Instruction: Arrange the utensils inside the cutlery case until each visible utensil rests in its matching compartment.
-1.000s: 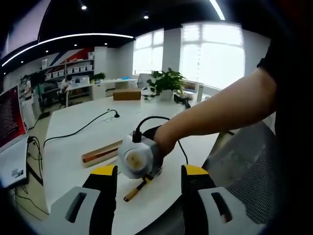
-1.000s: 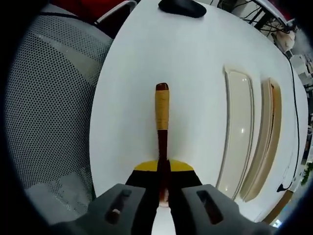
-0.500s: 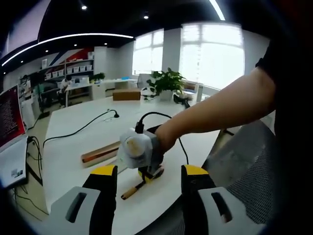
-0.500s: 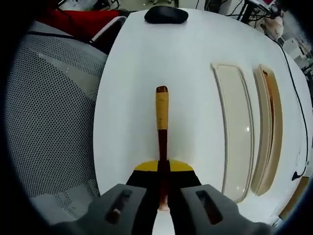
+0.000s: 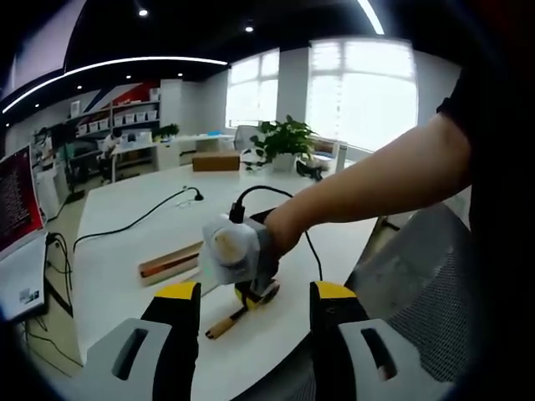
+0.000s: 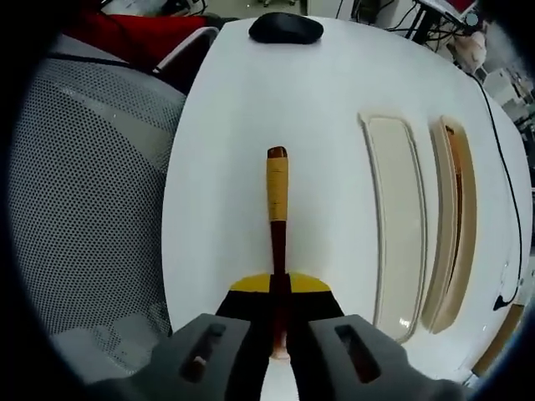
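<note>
Since a second ago: utensil tip lifted slightly off the table in the left gripper view; tray shapes slid lower and rightward in the right gripper view as the camera tilted.

Right gripper (image 6: 278,288): jaws pressed together on the dark shaft of a wooden-handled utensil (image 6: 277,200), clamped tight with no gap visible. Utensil pointing straight away from the jaws, yellow-tan handle section ending in a dark rounded cap, held above the white table (image 6: 234,134). Just to the right of the utensil, on the table, a long cream lid-like tray (image 6: 399,209); beside that, farther right, the cutlery case (image 6: 456,217), a second long tray with a brown strip inside along its far edge. Black mouse (image 6: 286,27) near the far table edge. Grey mesh chair (image 6: 84,184) off the left side of the table.

Left gripper (image 5: 255,322): jaws wide apart, nothing between them, raised above the table edge. Beyond them, the right gripper (image 5: 238,255) held in a hand (image 5: 280,234), forearm reaching in from the right, the utensil (image 5: 226,322) slanting down from it toward the table. Behind, a wooden strip-like box (image 5: 171,261) lying on the table, a black cable (image 5: 134,221) trailing farther back, a potted plant (image 5: 284,138) near the windows.
</note>
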Demonstrator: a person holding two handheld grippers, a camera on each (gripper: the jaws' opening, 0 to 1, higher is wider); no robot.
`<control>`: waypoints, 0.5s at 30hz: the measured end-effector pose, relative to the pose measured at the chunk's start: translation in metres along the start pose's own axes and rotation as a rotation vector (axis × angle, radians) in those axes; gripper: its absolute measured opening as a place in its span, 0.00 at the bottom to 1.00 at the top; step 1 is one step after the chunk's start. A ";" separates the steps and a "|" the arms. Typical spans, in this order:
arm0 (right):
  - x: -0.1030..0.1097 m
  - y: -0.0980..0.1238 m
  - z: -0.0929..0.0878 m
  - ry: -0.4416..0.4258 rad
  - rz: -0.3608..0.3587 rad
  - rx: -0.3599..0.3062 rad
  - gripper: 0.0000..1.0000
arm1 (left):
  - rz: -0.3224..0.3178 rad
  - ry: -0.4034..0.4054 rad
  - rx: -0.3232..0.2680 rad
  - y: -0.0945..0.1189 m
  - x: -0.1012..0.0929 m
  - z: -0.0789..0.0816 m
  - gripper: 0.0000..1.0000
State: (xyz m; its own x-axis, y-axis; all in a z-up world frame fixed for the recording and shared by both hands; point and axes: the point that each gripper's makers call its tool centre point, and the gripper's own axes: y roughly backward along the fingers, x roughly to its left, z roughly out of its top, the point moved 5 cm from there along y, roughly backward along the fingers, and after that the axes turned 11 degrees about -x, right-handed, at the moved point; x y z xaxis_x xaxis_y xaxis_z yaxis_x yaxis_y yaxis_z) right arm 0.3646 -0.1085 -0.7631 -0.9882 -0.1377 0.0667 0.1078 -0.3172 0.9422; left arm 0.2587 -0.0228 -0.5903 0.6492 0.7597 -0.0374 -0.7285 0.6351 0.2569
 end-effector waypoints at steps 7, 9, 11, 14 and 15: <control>-0.002 0.005 0.000 0.002 -0.012 -0.002 0.00 | -0.001 -0.005 0.001 0.000 0.000 0.000 0.54; -0.003 0.007 0.001 0.004 -0.016 -0.005 0.01 | 0.001 -0.004 -0.002 0.000 0.000 0.001 0.54; -0.004 0.008 0.001 0.005 -0.021 -0.007 0.01 | 0.002 -0.003 -0.001 0.000 0.000 0.000 0.54; -0.007 0.010 0.002 0.000 -0.027 -0.009 0.01 | 0.001 -0.006 0.000 0.000 0.000 0.000 0.54; -0.007 0.011 0.002 0.000 -0.028 -0.009 0.01 | 0.002 -0.005 0.000 0.000 0.000 0.000 0.54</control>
State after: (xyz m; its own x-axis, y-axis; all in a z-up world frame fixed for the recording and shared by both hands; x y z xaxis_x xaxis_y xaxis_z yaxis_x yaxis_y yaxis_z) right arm 0.3725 -0.1089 -0.7529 -0.9908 -0.1292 0.0406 0.0815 -0.3292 0.9407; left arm 0.2583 -0.0230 -0.5899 0.6491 0.7601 -0.0317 -0.7297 0.6338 0.2566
